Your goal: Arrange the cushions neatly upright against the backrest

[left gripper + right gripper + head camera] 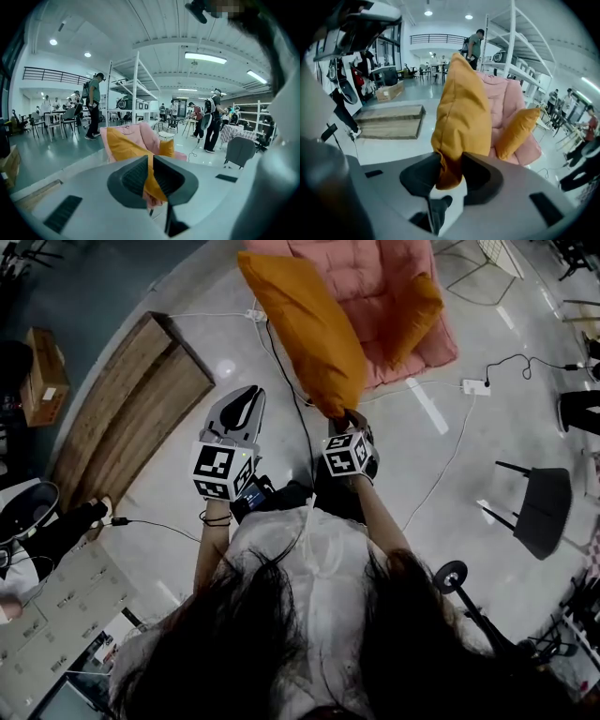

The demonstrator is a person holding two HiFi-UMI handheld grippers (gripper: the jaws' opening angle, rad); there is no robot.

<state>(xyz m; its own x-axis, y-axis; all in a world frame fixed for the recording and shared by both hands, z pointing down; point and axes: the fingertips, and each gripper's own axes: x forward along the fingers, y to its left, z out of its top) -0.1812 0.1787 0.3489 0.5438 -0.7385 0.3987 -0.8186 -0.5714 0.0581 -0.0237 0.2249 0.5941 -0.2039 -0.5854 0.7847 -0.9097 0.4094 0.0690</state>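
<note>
A large orange cushion hangs in the air in front of a pink sofa. My right gripper is shut on its lower corner; in the right gripper view the jaws pinch the cushion from both sides. A smaller orange cushion leans on the sofa seat toward its right side. My left gripper is shut with nothing in it, to the left of the held cushion and apart from it. Past its jaws the cushion and sofa show.
A low wooden platform lies on the floor to the left, a cardboard box beyond it. Cables and a power strip run across the floor by the sofa. A black chair stands right. People and shelving are farther off.
</note>
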